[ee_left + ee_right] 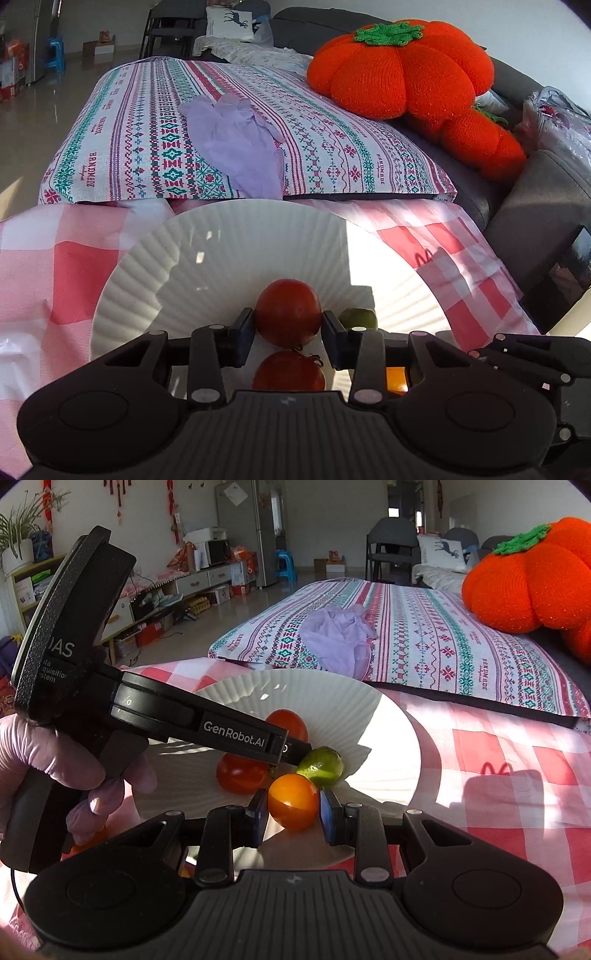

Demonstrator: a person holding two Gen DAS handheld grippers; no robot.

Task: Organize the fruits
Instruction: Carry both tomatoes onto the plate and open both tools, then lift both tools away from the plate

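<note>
A white ribbed plate [221, 251] [332, 698] lies on the red checked cloth. My left gripper [289, 326] is shut on a red tomato [288, 312] over the plate; it also shows in the right wrist view [290, 722]. A second red tomato [289, 371] [240, 773] lies on the plate below it. A green lime [360, 318] [321, 766] lies on the plate to the right. My right gripper [293, 814] is shut on an orange tomato [293, 805] at the plate's near edge; a sliver of it shows in the left wrist view [396, 380].
A patterned cushion [229, 133] with a lilac glove [236, 144] lies just behind the plate. Orange knitted pumpkin pillows [402, 70] sit on the grey sofa [535, 206] at right. The checked cloth [498, 768] spreads to both sides. Another orange fruit [88, 840] lies under the left hand.
</note>
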